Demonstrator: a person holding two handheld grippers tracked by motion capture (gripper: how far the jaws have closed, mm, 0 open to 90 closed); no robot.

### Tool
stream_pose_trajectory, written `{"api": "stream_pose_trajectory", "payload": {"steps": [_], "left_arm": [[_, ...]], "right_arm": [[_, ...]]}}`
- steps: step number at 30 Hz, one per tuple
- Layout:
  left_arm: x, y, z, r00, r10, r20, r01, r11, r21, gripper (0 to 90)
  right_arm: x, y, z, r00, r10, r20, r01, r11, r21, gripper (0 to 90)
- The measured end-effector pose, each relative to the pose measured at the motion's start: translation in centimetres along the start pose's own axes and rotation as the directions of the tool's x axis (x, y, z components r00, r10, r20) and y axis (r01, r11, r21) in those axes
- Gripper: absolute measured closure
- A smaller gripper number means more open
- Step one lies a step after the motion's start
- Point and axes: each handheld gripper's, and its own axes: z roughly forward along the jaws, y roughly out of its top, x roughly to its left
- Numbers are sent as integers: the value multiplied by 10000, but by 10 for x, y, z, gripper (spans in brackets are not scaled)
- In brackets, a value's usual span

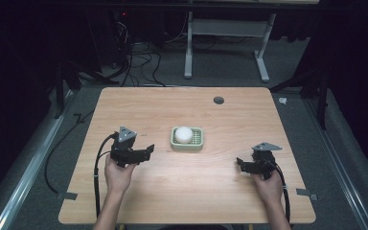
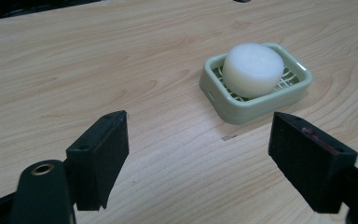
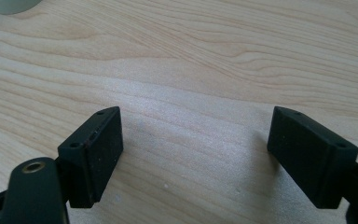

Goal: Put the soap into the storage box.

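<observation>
A pale green soap dish (image 1: 198,142) sits near the middle of the wooden table (image 1: 187,196), with a round white soap bar (image 1: 183,134) lying in it. In the left gripper view the soap dish (image 2: 242,112) and soap bar (image 2: 253,69) lie ahead and to the right of the jaws. My left gripper (image 1: 148,149) is open, left of the dish and apart from it, nothing between its jaws (image 2: 198,161). My right gripper (image 1: 239,164) is open too, low over bare wood to the dish's right (image 3: 193,156).
A dark round grommet hole (image 1: 218,100) sits near the table's far edge. Beyond the table stand a white desk frame (image 1: 225,33) and tangled cables (image 1: 139,60) on the floor. Tape strips (image 1: 306,193) mark the near corners.
</observation>
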Motion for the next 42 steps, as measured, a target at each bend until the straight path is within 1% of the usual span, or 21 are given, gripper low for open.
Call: {"api": "stream_pose_trajectory", "payload": {"steps": [6, 8, 12, 18, 23, 34, 38, 42], "left_arm": [[3, -6, -2, 9999, -139, -60, 140, 9999, 10, 209], [4, -9, -2, 9999, -148, -71, 149, 9999, 85, 209], [6, -15, 0, 9991, -427, 80, 427, 9990, 112, 208], [8, -23, 1, 9982, -592, 97, 589, 9980, 220, 208], [7, -28, 2, 9984, -567, 44, 565, 9976, 400, 207], [7, -45, 11, 9968, -795, -23, 795, 9939, 765, 207], [5, -50, 17, 9976, -682, -120, 690, 9924, 1022, 206], [4, -54, 22, 9976, -664, -191, 682, 9913, 1122, 206]], "right_arm": [[0, 0, 0, 10000, 1, -7, -1, 10000, -2, 190], [0, 0, 0, 10000, -1, 2, 1, 10000, 0, 189], [0, 0, 0, 10000, 1, 5, -1, 10000, 3, 190], [0, 0, 0, 10000, 3, 5, -3, 10000, 2, 190], [0, 0, 0, 10000, 2, 9, -2, 10000, 2, 190], [0, 0, 0, 10000, -5, 9, 5, 10000, 2, 190], [0, 0, 0, 10000, -2, 6, 2, 10000, 1, 190], [0, 0, 0, 10000, 0, 11, 0, 10000, 3, 190]]}}
